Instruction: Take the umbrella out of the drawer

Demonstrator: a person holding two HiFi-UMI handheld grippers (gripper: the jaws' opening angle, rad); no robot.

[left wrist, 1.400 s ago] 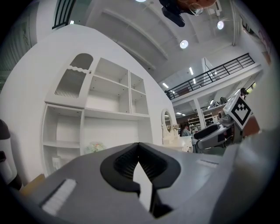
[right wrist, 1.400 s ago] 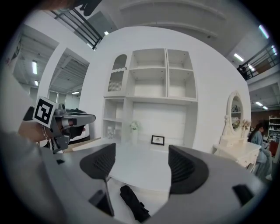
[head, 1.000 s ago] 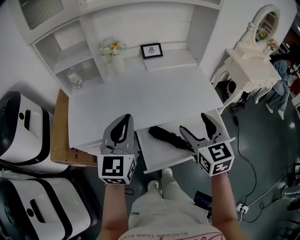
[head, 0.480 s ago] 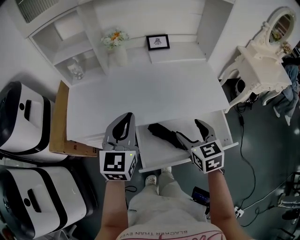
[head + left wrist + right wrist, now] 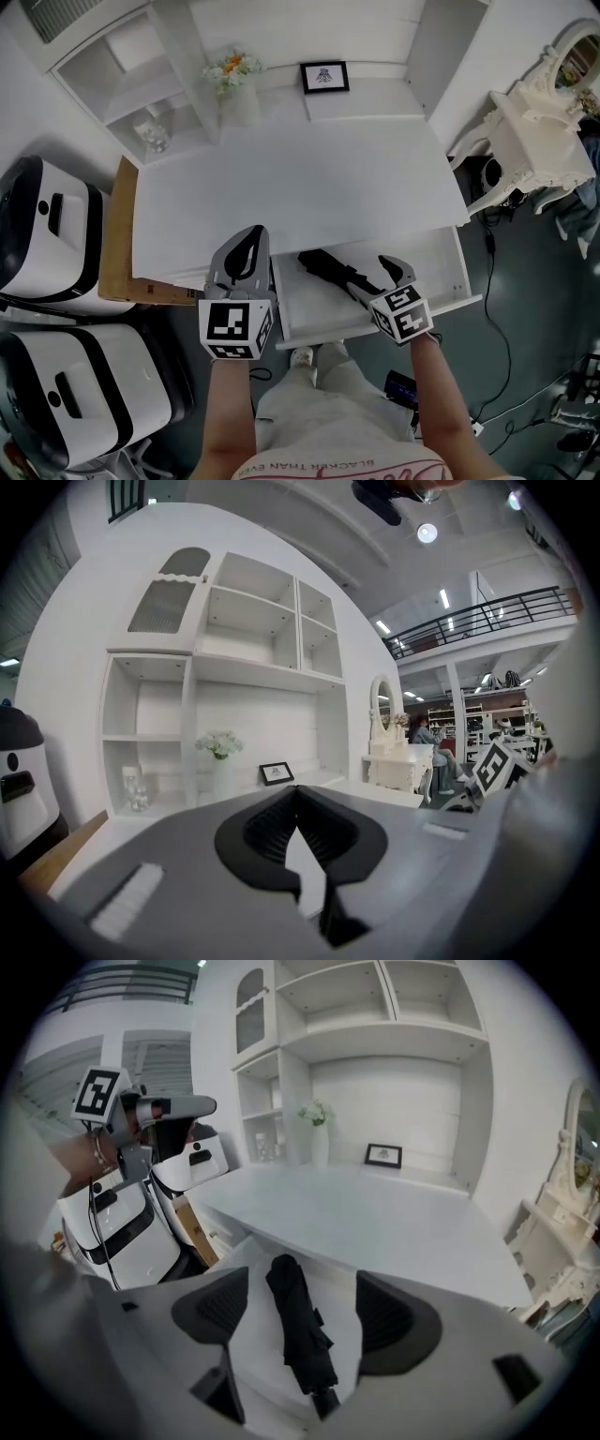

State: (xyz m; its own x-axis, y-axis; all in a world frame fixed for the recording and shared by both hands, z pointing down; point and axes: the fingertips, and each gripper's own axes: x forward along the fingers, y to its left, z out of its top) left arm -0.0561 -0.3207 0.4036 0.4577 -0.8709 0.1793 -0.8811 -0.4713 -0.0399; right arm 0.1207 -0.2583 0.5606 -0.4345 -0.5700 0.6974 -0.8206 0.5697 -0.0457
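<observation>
- Lower left of the head view: the left gripper (image 5: 246, 242) hangs over the desk (image 5: 300, 178) edge, just beside the drawer (image 5: 441, 258). Its jaws are pressed together on nothing.
- Lower right of centre: the right gripper (image 5: 377, 278) hovers at the drawer's front, jaws spread wide and gripping nothing.
- The umbrella (image 5: 326, 265), black and folded, lies in the open drawer, slanting from upper left to lower right. Its near end points at the right jaws, and its length runs away between them.
- The right gripper is much the nearer and looks set to close across the umbrella's width.
</observation>
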